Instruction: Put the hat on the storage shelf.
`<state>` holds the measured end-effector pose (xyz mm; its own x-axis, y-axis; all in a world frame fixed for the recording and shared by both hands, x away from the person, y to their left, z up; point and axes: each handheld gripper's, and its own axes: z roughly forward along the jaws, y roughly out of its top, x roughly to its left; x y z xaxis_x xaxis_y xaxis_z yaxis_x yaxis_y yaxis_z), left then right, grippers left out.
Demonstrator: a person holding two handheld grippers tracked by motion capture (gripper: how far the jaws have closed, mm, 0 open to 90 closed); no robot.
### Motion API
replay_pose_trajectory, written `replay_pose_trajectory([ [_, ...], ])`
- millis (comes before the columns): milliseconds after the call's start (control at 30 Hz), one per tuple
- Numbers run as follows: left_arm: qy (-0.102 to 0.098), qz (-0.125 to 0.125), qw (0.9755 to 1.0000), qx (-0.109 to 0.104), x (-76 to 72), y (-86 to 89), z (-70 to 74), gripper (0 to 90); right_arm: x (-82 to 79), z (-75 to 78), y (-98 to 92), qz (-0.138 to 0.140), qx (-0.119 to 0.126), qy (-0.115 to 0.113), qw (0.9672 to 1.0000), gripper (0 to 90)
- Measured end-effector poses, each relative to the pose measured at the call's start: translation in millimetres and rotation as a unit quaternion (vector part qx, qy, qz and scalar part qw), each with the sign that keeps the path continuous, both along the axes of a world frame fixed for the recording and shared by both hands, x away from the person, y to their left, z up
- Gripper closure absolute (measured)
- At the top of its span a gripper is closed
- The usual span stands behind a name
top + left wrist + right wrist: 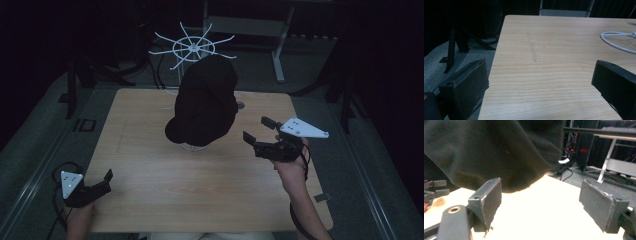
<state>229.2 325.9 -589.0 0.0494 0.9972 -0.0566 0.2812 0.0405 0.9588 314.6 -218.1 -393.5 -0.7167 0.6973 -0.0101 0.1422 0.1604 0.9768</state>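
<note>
Black fabric, a cap point(205, 102), hangs on a white wire stand point(191, 49) at the far middle of the table point(150, 185), its brim drooping toward the near left. To the cap's right hovers the right gripper point(261, 131), jaws spread wide and holding nothing; a clean take would probably mean closing on the crown's right edge and lifting up off the prongs, not pulling sideways. Those spokes could snag the cloth, and the stand's wire base ring point(616, 41) sits under the cap. At the near left corner rests the left gripper point(102, 182), jaws also wide apart and empty, well apart from everything.
</note>
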Motion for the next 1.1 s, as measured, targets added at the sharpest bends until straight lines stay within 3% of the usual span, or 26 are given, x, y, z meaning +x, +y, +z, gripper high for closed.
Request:
replay_pose_trajectory([
  [167,0.000,0.000,1.0000,0.000,-0.1,-0.2,0.0,1.5,5.2,-24.1,-10.3,-0.006,0.000,0.026,0.9996,16.5],
  [267,0.000,0.000,1.0000,-0.001,-0.2,0.0,-0.1,1.5,9.1,-40.4,-11.8,-0.025,-0.036,0.033,0.9985,13.6],
  [433,0.000,-0.001,1.0000,-0.001,-0.2,0.1,-0.1,1.4,14.0,-64.4,-22.2,-0.041,-0.051,0.040,0.9971,14.0],
  [767,0.000,0.000,1.0000,-0.001,-0.1,-0.2,0.0,1.5,21.6,-107.9,-55.8,-0.070,-0.055,0.060,0.9942,14.4],
  [1100,0.000,0.000,1.0000,-0.002,-0.1,0.1,-0.1,1.5,22.8,-144.7,-88.8,-0.118,-0.076,0.089,0.9861,15.1],
])
